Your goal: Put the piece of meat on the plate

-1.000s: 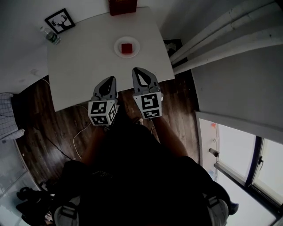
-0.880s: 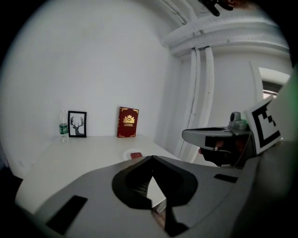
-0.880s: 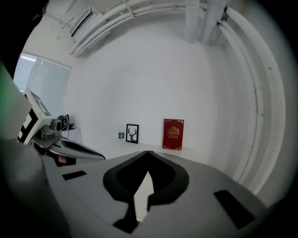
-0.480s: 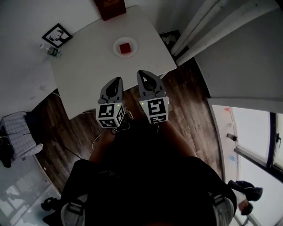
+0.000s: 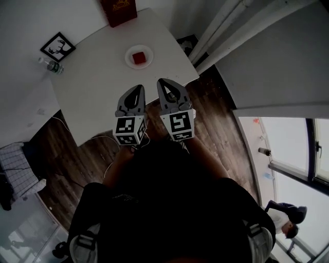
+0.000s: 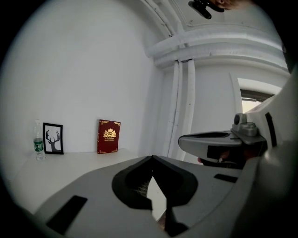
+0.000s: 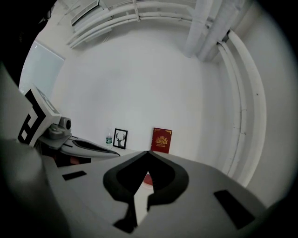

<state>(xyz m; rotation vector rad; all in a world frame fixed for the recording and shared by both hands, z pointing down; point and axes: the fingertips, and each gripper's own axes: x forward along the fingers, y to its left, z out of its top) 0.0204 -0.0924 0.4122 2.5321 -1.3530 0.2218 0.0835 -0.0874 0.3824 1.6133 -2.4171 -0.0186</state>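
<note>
Left gripper (image 5: 135, 88): jaws together, tips meeting, nothing between them. Grey plastic shell, black-and-white marker cube at the rear. Right gripper (image 5: 162, 81): just beside it, jaws likewise closed and empty, same build. Both hover over the near edge of the table (image 5: 87, 87), pointing toward the plate.

Containers
- Bottle (image 5: 50, 66): clear plastic, green label, upright at the far left corner of the table. Contents cannot be made out.
- Plate (image 5: 148, 51): small, round, white, shallow rim. Sits toward the far side of the table, well apart from both grippers.
- Meat (image 5: 138, 57): one red, squarish block, resting in the middle of the plate. Nothing else on the plate.

Materials, shapes
- Frame (image 5: 57, 47): black, rectangular, white print with a black deer head. Stands just beside the bottle, against the wall.
- Table: white, smooth, matte top with squared corners.
- Cable (image 5: 97, 149): thin, pale, looping on the floor below the table's near edge.
- Book (image 5: 118, 10): dark red cover with a gold crest, upright at the far edge against the wall.
- Floor (image 5: 216, 118): dark wood planks.
- Pipes (image 5: 221, 31): white, round, bundled, running along the wall right of the table.
- Window (image 5: 288, 149): bright panes, dark frame bars, far right.
- Person (image 5: 282, 215): dark clothing, at the lower right.
</note>
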